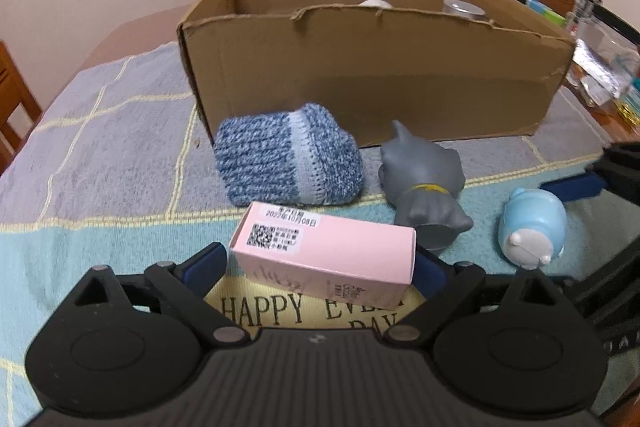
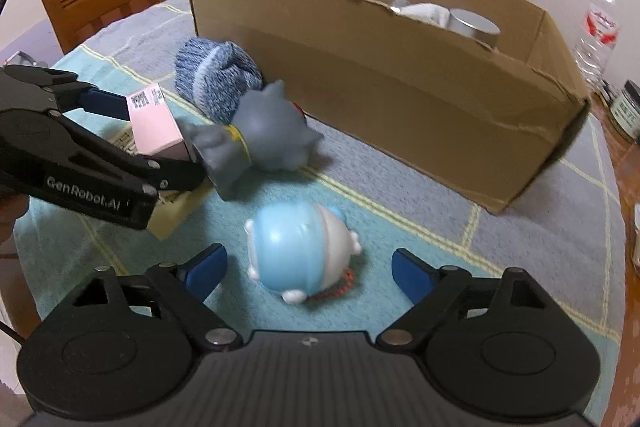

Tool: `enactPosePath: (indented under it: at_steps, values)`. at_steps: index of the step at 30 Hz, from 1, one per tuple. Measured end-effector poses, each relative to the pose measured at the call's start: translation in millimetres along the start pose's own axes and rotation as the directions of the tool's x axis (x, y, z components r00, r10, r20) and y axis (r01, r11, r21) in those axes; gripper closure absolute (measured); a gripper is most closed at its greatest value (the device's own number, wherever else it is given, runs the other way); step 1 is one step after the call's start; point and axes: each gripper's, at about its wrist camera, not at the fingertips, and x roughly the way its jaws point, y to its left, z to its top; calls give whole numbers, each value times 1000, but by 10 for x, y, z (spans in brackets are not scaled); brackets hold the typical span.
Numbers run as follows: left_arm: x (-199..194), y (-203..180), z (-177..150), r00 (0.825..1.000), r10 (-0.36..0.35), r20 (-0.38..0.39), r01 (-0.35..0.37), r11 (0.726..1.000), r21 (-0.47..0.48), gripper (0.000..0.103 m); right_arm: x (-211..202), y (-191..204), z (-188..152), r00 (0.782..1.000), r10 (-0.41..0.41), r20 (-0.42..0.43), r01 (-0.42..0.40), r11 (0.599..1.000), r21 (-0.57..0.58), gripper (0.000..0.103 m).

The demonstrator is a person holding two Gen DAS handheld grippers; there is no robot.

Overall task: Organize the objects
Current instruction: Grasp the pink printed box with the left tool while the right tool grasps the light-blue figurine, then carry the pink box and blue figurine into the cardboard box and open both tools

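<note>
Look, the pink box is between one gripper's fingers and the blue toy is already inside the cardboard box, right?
Not quite. The blue toy is not inside the cardboard box; it lies on the tablecloth in front of it, between the right gripper's open fingers, as the right wrist view shows. The pink box does sit between the left gripper's fingers.

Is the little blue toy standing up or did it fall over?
Fallen over. The blue toy lies on its side on the cloth, its small white feet sticking out sideways, in front of the cardboard box.
</note>
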Motion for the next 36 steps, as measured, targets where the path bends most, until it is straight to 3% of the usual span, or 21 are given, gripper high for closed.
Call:
enactPosePath:
  at_steps: [3,7,13,25,36]
  values:
    - [16,25,32,1000,-10,3,10,1000,26,10,-9,12,45,1000,10,6,-10,1000,-4,18]
    - [37,22,57,999,-42,-6,42,998,37,19,-15,13,80,1000,13,5,-13,1000,3,27]
    - [53,48,89,997,-76,-27,77,997,31,20,-31,-5,84,1000,0,-16,1,1000,27,41]
    - [-139,203,394,986,-142,-92,147,988,54,21,-257,-113,300,999,-6,-32,9,996,83,43]
    - [-672,232,934,974,-222,-46,226,968,112,21,-749,-312,641,1000,-9,17,7,993,119,43]
